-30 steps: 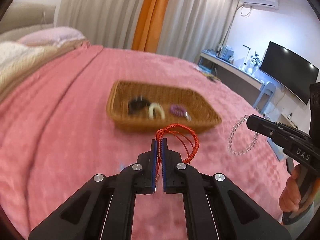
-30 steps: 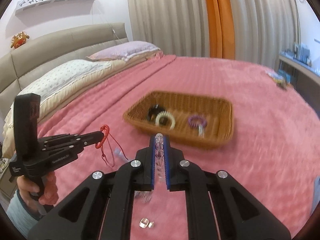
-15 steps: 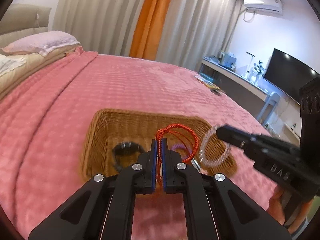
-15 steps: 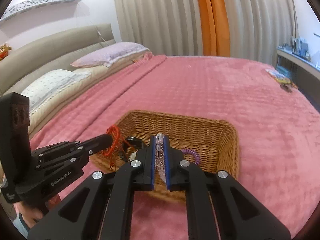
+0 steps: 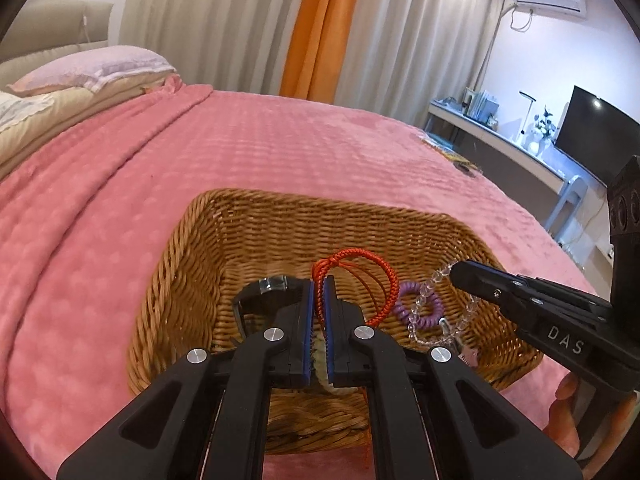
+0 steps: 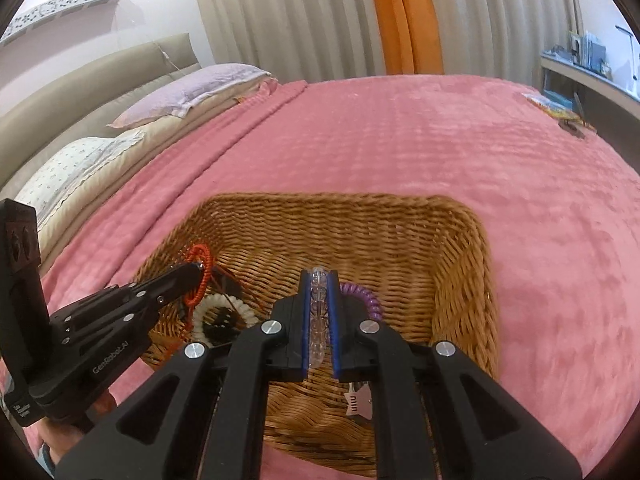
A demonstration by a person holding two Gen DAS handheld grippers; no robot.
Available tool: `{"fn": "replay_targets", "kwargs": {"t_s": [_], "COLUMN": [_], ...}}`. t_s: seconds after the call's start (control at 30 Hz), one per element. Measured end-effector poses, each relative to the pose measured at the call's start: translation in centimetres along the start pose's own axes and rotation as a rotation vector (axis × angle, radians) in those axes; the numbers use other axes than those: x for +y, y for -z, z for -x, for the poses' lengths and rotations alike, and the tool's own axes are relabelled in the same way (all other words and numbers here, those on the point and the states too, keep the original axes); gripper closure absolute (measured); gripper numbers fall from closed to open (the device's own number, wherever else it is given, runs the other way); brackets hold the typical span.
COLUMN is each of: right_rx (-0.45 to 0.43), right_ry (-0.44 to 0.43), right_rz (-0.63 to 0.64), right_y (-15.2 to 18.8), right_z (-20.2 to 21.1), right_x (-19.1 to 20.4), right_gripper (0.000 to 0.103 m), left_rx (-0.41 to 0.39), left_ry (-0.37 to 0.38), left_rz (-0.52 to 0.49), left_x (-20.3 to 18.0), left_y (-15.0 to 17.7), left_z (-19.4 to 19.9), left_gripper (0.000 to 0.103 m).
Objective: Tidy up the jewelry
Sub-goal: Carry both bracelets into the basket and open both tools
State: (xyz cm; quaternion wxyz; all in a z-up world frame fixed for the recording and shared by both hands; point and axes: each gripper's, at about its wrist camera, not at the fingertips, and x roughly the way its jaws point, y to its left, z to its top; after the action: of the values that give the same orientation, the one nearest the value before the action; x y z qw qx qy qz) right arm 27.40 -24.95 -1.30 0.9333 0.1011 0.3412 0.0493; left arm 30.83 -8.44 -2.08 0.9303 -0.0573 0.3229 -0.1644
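A woven wicker basket (image 5: 188, 264) (image 6: 460, 264) sits on the pink bedspread. My left gripper (image 5: 319, 280) (image 6: 196, 268) is shut on a red cord bracelet (image 5: 384, 272) (image 6: 200, 276), held over the basket's left part. My right gripper (image 6: 319, 276) (image 5: 454, 272) is shut on a clear bead bracelet (image 6: 319, 300) (image 5: 424, 300), which hangs over the basket's right part. Inside lie a purple coil hair tie (image 5: 432, 312) (image 6: 370, 300), a white bead bracelet (image 6: 240, 306) and a black watch (image 5: 264, 292), partly hidden by the fingers.
The pink bedspread (image 5: 280, 148) spreads wide around the basket. Pillows (image 6: 192, 92) lie at the far left. Small items (image 6: 556, 108) rest at the bed's far right edge. A desk with a screen (image 5: 596, 140) stands beyond. A person's hand (image 5: 568, 420) holds the right gripper.
Both grippers have moved forward and down from in front of the basket to over its inside, each still carrying its bracelet. The basket now looms much larger in both views.
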Motion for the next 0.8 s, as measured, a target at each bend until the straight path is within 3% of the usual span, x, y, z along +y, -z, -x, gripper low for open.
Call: {"fn": "replay_targets", "kwargs": {"t_s": [0.13,0.27,0.57,0.67,0.8], "right_rx": [0.003,-0.042,-0.139,-0.165,-0.177], "right_ry": [0.022,0.015,0.049,0.045,-0.005], "right_rz": [-0.020,-0.057,-0.040,-0.029,-0.008], "right_y": [0.4,0.6,1.0,1.5,3.0], "right_z": [-0.2,0.9,3.8,5.7,8.5], "right_x": [-0.7,-1.6,-1.1,-0.1,1.7], "right_gripper": [0.096,0.082,0.071,0.056,0.056], "left_rx": [-0.003,-0.040,-0.143,-0.167,-0.190], "left_ry": [0.011,0.035,0.076,0.085,0.099], "left_rz": [0.005,0.035,0.097,0.111,0.117], "left_x": [0.2,0.7,1.6,1.7,1.6], "left_y": [0.1,0.1,0.0,0.1,1.2], "left_z": [0.1,1.3,5.3,7.2,10.5], "left_gripper": [0.089,0.058,0.055,0.055,0.055]}}
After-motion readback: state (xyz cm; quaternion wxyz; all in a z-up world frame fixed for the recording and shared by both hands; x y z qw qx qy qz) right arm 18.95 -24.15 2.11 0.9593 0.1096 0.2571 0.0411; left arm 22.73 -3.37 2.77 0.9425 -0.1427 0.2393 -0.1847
